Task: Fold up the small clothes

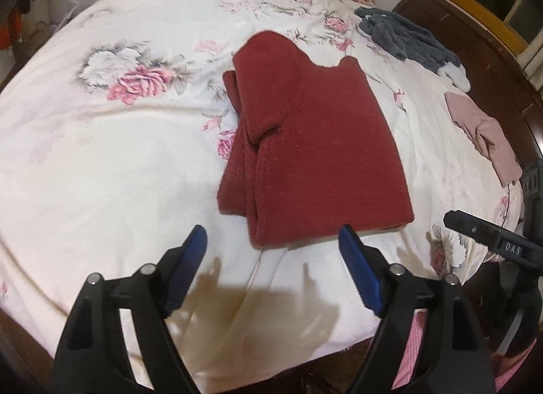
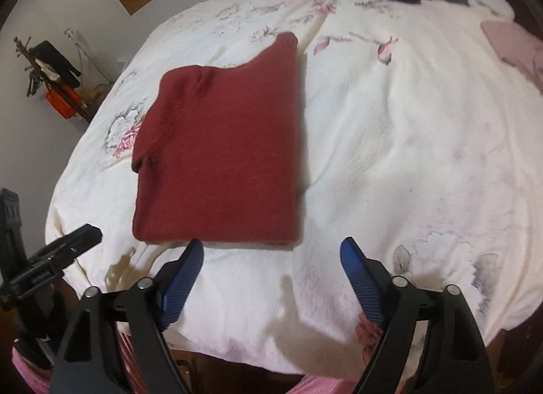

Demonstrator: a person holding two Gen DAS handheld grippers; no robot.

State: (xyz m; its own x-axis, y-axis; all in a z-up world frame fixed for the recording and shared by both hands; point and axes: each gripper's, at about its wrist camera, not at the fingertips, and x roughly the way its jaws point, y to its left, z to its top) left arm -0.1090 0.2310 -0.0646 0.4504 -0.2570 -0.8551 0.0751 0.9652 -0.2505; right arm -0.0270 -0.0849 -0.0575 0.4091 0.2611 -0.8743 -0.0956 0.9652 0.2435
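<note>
A dark red sweater [image 1: 305, 143] lies folded into a rough rectangle on the bed [image 1: 118, 173], sitting centre to centre-right in the left wrist view and centre-left in the right wrist view [image 2: 217, 156]. Its near hem lies just beyond both grippers' blue tips; a folded sleeve layer shows along its left edge in the left wrist view. The bed carries a cream quilt printed with pink and grey flowers. The left gripper [image 1: 271, 241] hovers at the lower middle of its frame, jaws spread wide and holding nothing, casting a shadow on the quilt below. The right gripper [image 2: 271, 251] sits at the lower middle of its own frame, jaws likewise spread wide and empty; it also appears as a black arm at the right edge of the left wrist view [image 1: 492, 234]. At the upper right of the left wrist view a dark grey garment [image 1: 404, 37] lies crumpled near the bed's far edge, and a pink garment [image 1: 482, 136] lies below it at the right edge, both well apart from the sweater. A dark wooden bed frame [image 1: 475, 41] borders that side.
</note>
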